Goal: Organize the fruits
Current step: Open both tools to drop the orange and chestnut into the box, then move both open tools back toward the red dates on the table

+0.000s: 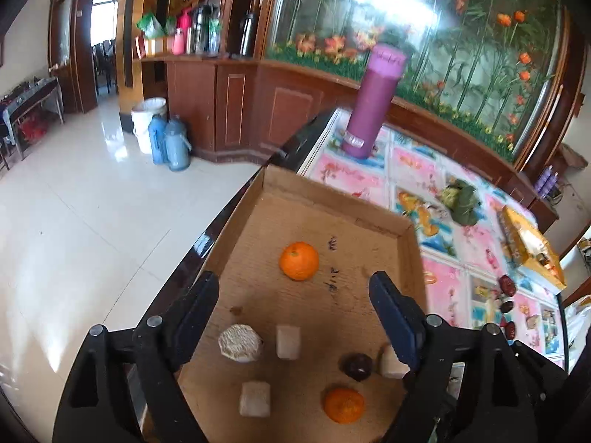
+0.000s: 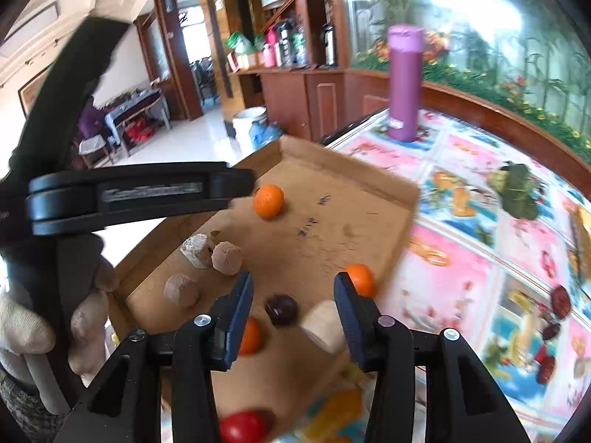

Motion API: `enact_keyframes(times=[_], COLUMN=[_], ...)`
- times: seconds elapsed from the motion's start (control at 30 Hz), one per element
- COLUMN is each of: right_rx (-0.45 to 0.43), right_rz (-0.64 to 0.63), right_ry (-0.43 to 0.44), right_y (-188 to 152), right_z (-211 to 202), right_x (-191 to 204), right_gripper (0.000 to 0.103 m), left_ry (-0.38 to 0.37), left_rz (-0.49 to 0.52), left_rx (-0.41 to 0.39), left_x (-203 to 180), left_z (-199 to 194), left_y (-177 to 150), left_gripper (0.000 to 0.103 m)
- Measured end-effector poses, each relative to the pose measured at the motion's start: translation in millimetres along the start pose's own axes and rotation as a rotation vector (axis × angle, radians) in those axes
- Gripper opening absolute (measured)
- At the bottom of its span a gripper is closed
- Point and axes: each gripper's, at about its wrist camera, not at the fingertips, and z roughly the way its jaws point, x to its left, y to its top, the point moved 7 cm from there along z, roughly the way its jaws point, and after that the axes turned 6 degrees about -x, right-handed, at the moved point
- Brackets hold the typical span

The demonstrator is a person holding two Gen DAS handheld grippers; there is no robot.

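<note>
Left hand-held gripper (image 1: 293, 304): jaws stand wide apart, nothing between the pads, poised over the cardboard tray (image 1: 334, 205). Right hand-held gripper (image 2: 293, 304): jaws parted, empty, with a dark plum (image 2: 281, 310) lying on the tray floor in the gap beyond them. One orange (image 1: 299, 260) rests at 12 o'clock in the tray, a second orange (image 1: 344, 405) at 5 o'clock. Pale blocks (image 1: 288, 342) sit around 7 o'clock. The tray rests on the bench (image 1: 406, 170), whose cover is floral; a purple flask (image 1: 373, 101) stands upright at 1 o'clock.

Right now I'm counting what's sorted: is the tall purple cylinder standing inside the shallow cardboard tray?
No, the tall purple cylinder stands on the patterned tablecloth, beyond the cardboard tray.
</note>
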Motion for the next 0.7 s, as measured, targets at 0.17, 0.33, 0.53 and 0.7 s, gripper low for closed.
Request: enact_keyframes(times=[0.17, 0.33, 0.53, 0.7], right_rx=[-0.055, -0.084, -0.113, -0.151], right_rz=[0.057, 0.146, 0.215, 0.230], right_ry=[-0.079, -0.150, -0.180, -0.195], right_y=[-13, -32, -46, -54], right_z=[-38, -71, -102, -125], right_x=[-28, -59, -82, -92], right_gripper=[0.058, 0.059, 0.059, 0.061], left_ry=[0.066, 0.141, 0.137, 0.140], left_rz=[0.019, 0.089, 0.132, 0.181], left_rx=[-0.079, -0.098, -0.098, -0.158], left_x=[-15, -34, -60, -84], left_z=[-39, -55, -69, -92], left_y=[-13, -30, -41, -40], left_gripper=[0.083, 0.064, 0.050, 0.050])
